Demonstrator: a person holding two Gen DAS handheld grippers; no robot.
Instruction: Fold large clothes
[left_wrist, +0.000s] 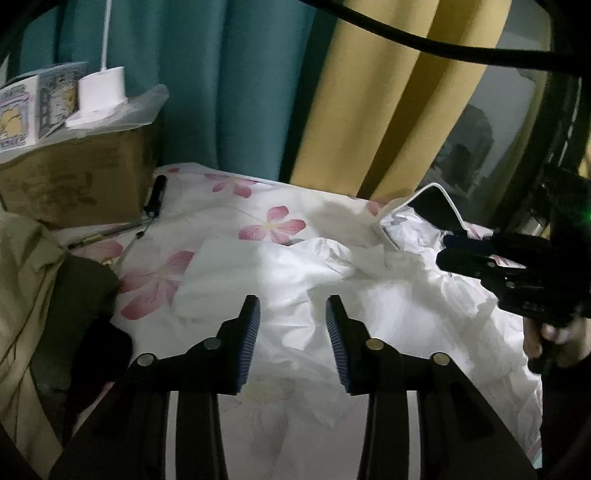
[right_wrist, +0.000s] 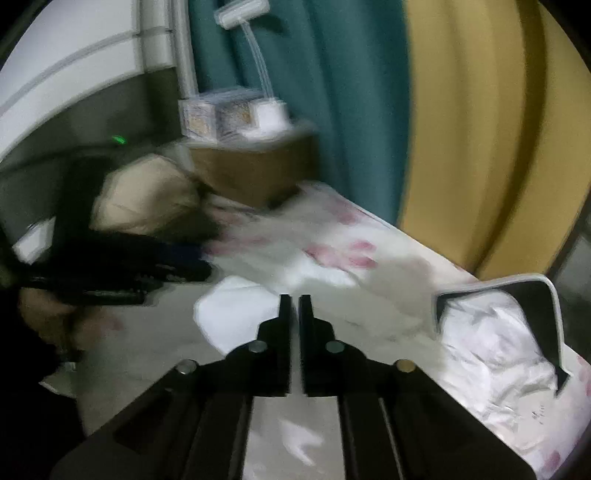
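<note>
A crumpled white garment (left_wrist: 317, 280) lies on a bed with a white, pink-flowered sheet (left_wrist: 269, 225). My left gripper (left_wrist: 292, 306) is open and empty, hovering just above the garment's middle. My right gripper (right_wrist: 294, 301) has its jaws nearly closed with a thin gap and nothing visible between them; it sits above the garment (right_wrist: 258, 314). The right gripper also shows at the right edge of the left wrist view (left_wrist: 491, 258), held by a hand. The left gripper shows blurred at the left of the right wrist view (right_wrist: 177, 266).
A cardboard box (left_wrist: 74, 177) with small boxes and a white lamp base (left_wrist: 99, 96) stands at the bed's far left. A beige and dark garment (left_wrist: 40, 295) lies left. A black object with a white cable (left_wrist: 436, 210) and crumpled white plastic sit far right. Teal and yellow curtains hang behind.
</note>
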